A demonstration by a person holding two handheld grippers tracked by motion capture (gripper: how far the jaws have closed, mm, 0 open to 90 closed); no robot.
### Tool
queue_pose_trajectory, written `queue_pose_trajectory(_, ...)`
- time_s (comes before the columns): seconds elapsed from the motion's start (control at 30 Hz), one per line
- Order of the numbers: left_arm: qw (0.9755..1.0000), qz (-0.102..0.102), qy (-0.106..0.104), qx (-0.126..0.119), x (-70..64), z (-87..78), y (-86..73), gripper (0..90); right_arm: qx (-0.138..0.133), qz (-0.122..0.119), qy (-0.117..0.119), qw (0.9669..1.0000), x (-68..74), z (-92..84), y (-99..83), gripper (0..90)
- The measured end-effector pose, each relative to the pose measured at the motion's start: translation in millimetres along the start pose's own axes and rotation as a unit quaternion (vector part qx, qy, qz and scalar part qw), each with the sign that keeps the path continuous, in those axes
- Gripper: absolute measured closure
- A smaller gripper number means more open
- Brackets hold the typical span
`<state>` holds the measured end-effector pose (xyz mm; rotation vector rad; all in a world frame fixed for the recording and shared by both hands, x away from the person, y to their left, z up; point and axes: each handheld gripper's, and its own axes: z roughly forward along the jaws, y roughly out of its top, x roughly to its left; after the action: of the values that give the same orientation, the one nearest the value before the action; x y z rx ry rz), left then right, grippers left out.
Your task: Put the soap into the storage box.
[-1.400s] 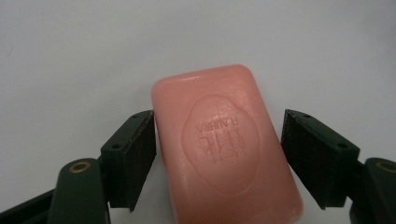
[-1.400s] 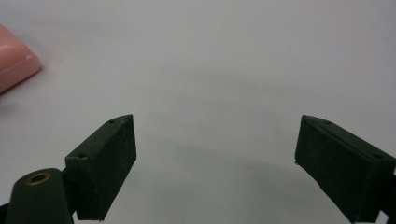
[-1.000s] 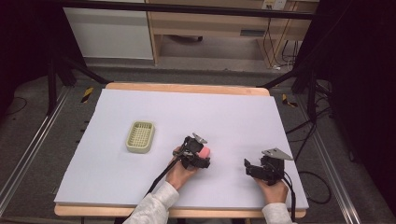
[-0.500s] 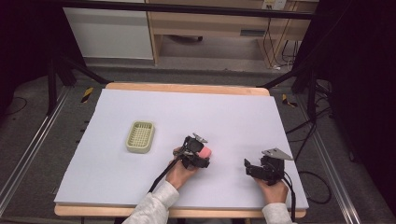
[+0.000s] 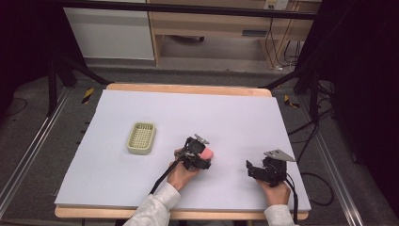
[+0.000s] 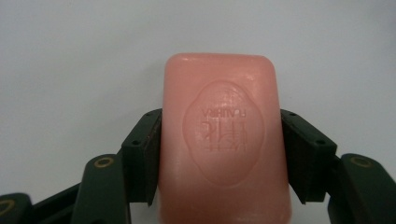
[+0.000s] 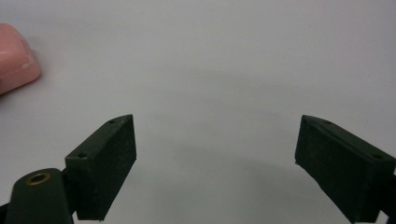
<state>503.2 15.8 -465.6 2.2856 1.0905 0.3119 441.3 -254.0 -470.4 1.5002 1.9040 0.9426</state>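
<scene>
A pink bar of soap (image 6: pixel 223 140) with an embossed stamp sits between the two black jaws of my left gripper (image 6: pixel 219 154), which press its long sides. In the high view the soap (image 5: pixel 206 154) and left gripper (image 5: pixel 201 154) are near the table's front middle, just above the white surface. My right gripper (image 5: pixel 254 169) rests at the front right, held by a hand. Its jaws stand wide apart with nothing between them (image 7: pixel 215 158). An end of the soap (image 7: pixel 14 56) shows at the left edge of the right gripper view.
A pale green slotted soap dish (image 5: pixel 141 137) lies on the white table cover (image 5: pixel 188 113) left of the left gripper. The wooden table edge (image 5: pixel 188 88) runs along the back. Cables and metal rails flank the table on the floor.
The left gripper with the soap has shifted slightly; the right gripper has stayed in place.
</scene>
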Motion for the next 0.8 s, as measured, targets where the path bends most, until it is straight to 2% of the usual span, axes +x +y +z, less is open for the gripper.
queue_pose_trajectory(0.2, 1.0000, 0.002, -0.004, -0.002, 1.6, -5.4, 0.0, 37.1, 0.001, 0.001, 0.000, 1.0000, -0.1, 0.1, 0.0, 12.8)
queue_pose_trajectory(0.43, 0.9999, 0.008, -0.005, -0.012, 5.9, -19.2, -1.6, 37.1, 0.001, 0.001, 0.001, 1.0000, -0.3, -0.2, -0.1, 12.9)
queue_pose_trajectory(0.8, 0.9997, 0.007, -0.004, -0.025, 21.1, -42.9, -10.1, 37.1, 0.001, 0.001, 0.000, 1.0000, -0.7, -0.1, -0.2, 12.8)
